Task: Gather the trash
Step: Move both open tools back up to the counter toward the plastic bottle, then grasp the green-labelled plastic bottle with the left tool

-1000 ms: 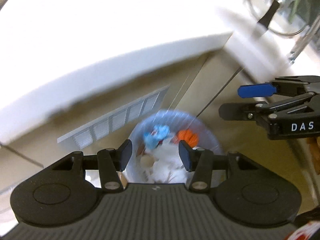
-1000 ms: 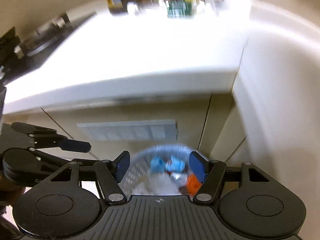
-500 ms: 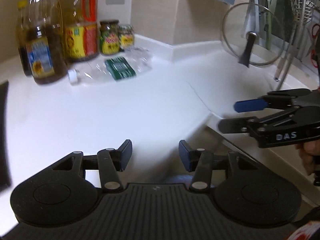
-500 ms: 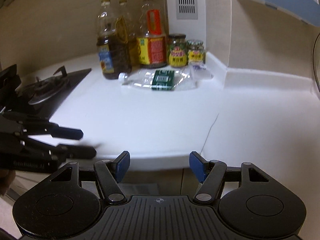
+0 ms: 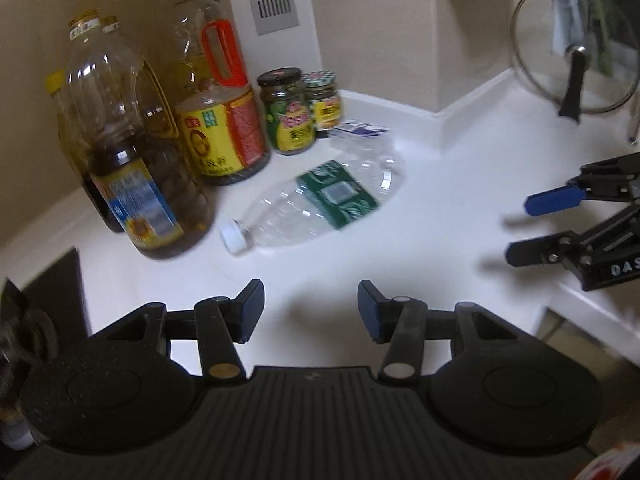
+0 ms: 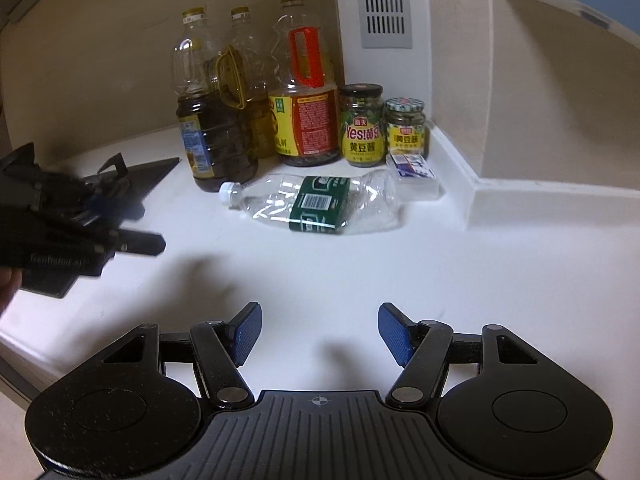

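Observation:
A crushed clear plastic bottle (image 5: 320, 204) with a green label and white cap lies on its side on the white counter (image 5: 420, 240), in front of the oil bottles; it also shows in the right wrist view (image 6: 320, 204). A small blue-and-white wrapper (image 6: 412, 168) lies just behind it by the jars. My left gripper (image 5: 311, 308) is open and empty, over the counter short of the bottle. My right gripper (image 6: 320, 332) is open and empty, also short of the bottle. Each gripper shows in the other's view: the right one (image 5: 560, 224), the left one (image 6: 100, 232).
Several oil bottles (image 6: 216, 120) and two jars (image 6: 362, 128) stand against the back wall. A black stove (image 6: 120, 176) is at the left. A glass pot lid (image 5: 576, 52) leans at the right. The counter's front edge (image 5: 580, 312) runs below the right gripper.
Both grippers have risen from over the trash bin below the counter to above the counter, and moved forward toward the bottle. Both stay open and empty.

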`<state>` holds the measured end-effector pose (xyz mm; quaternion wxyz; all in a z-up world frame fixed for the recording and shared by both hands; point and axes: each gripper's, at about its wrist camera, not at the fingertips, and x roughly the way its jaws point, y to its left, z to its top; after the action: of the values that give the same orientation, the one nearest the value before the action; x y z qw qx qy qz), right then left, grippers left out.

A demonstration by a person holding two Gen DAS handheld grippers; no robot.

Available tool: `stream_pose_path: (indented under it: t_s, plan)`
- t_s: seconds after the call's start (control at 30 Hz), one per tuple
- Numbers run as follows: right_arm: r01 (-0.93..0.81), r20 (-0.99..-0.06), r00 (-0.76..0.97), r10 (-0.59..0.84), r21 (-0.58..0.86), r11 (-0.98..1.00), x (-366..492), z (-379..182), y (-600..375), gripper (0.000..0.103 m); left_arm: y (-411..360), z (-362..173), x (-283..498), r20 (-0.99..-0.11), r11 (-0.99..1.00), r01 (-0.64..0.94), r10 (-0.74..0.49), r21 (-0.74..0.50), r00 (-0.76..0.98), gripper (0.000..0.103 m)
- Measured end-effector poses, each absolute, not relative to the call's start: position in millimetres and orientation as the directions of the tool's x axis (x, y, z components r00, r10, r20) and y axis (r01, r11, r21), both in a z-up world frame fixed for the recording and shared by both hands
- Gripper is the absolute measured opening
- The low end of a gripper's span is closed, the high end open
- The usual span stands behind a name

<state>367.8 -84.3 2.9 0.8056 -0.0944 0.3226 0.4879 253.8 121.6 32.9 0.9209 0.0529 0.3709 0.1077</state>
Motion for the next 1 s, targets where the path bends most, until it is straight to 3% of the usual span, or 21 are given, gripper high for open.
stream_pose_path:
  t_s: [0.13,0.3,0.4,0.73,0.9,1.0]
  plan:
    - [-0.827,-0.618,0.327,0.715,0.179,0.533,383,-1,-68,0.064,147,32,289,-0.692,0.975,-0.11,0.216,0.195,0.689,0.06]
    - [-0.779,-0.65,0.354,0.672,0.192,0.596,401,-13,-38,0.049,179,12,342,-0.732,0.983,-0.041,0.161,0.179,0.662,0.063]
    - [-0.753,-0.671,0.364,0.646,0.196,0.628,410,-20,-17,0.045,192,1,364,-0.742,0.985,0.012,0.122,0.173,0.659,0.068]
    - [-0.658,-0.702,0.405,0.586,0.221,0.72,437,-31,26,0.045,209,-23,385,-0.808,0.977,0.202,-0.062,0.072,0.586,0.069]
    - [-0.639,-0.704,0.406,0.583,0.237,0.732,446,-34,21,0.045,201,-12,360,-0.8,0.966,0.238,-0.223,-0.104,0.556,0.069]
    - [-0.651,-0.704,0.399,0.588,0.234,0.722,450,-35,17,0.045,205,-6,355,-0.782,0.97,0.192,-0.234,-0.149,0.578,0.069]
